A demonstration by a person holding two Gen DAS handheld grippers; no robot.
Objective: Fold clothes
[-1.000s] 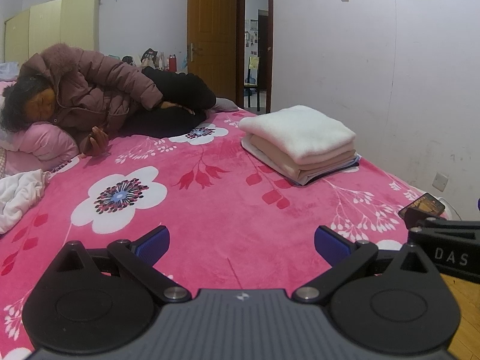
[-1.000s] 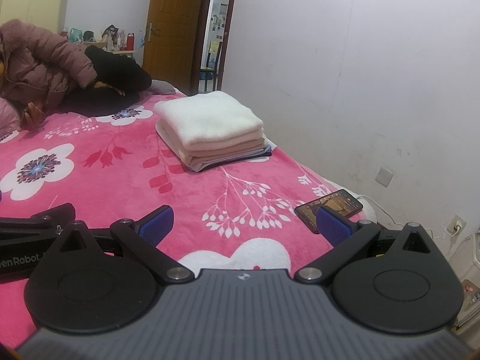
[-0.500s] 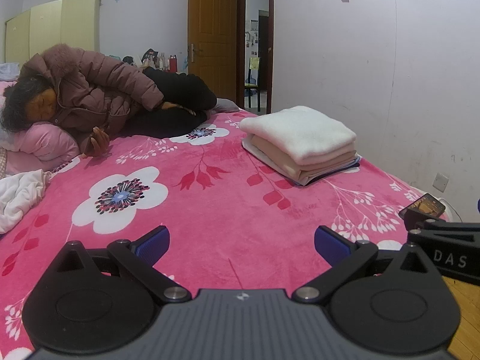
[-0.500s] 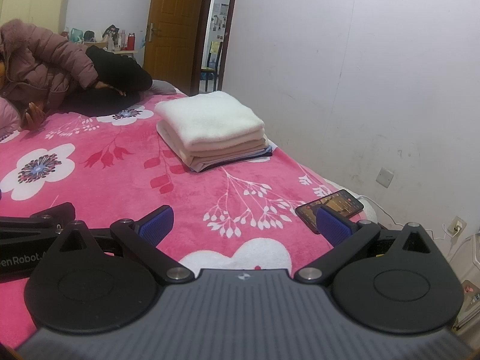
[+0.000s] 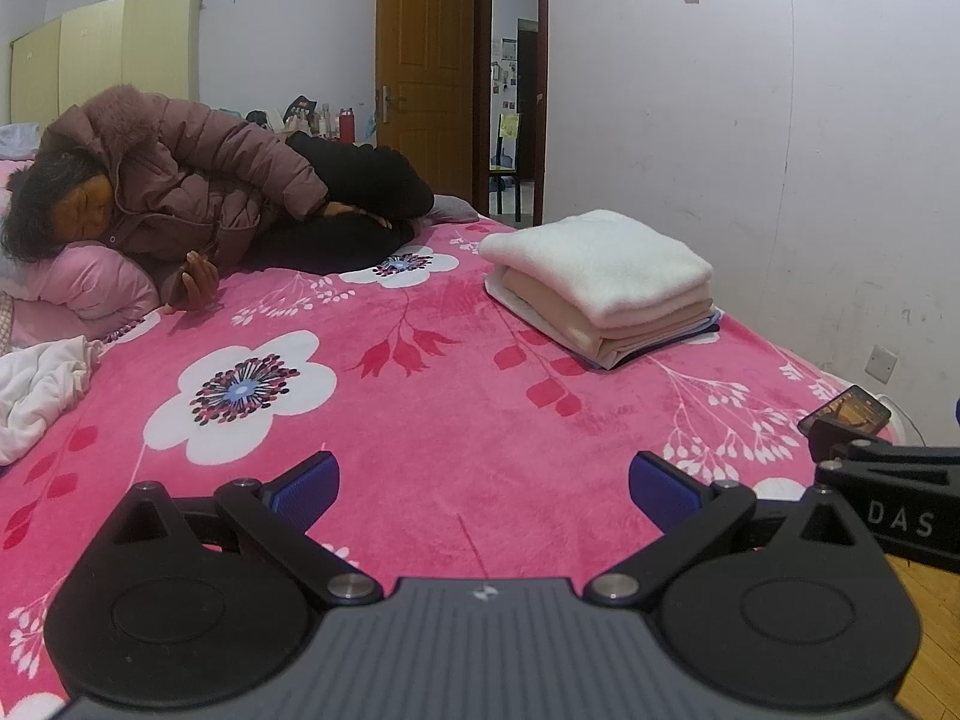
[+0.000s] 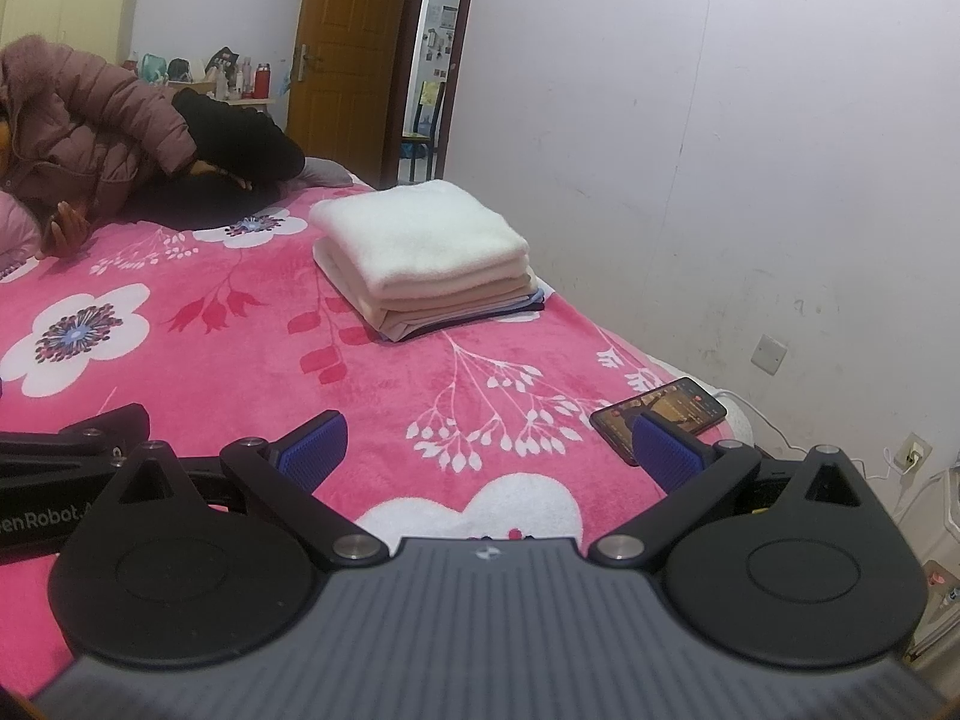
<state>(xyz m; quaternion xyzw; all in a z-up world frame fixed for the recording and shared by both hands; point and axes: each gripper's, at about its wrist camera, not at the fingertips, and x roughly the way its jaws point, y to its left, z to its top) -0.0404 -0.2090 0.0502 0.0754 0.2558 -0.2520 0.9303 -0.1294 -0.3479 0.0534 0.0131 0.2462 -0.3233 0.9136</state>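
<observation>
A bed covered by a bright pink blanket (image 5: 420, 408) with white flowers fills both wrist views. The landmark is a neat stack of folded clothes (image 5: 600, 276), white on top over cream and darker layers, lying on the blanket's right side close to the white wall (image 5: 750, 150). The left gripper (image 5: 483, 483) hangs low over the near edge of the blanket, its blue-padded fingers spread wide with nothing between them; a broad stretch of bare blanket lies between it and the stack. The right gripper (image 6: 489, 441) sits beside it, nearer the wall, jaws likewise wide apart and empty, with open blanket ahead up to the stack (image 6: 420, 252). Left of the stack and farther back, a person in a mauve padded coat (image 5: 180, 192) lies on their side across the bed, head on a pink pillow (image 5: 90, 288). Behind the stack an orange-brown door (image 5: 423, 78) stands by an open doorway. Only the left view shows a crumpled white garment (image 5: 36, 390) at the blanket's far left edge, well apart from the stack, and pale wardrobes (image 5: 102, 66) behind the person. Only the right view shows clearly a lit phone (image 6: 660, 411) lying flat at the blanket's near right corner, between the stack and the right gripper's right finger, plus the bed's right edge dropping to a narrow gap along the wall, where a white cable (image 6: 774, 426) runs to a socket (image 6: 915, 453). In the left view the phone (image 5: 852, 408) is a small sliver.
</observation>
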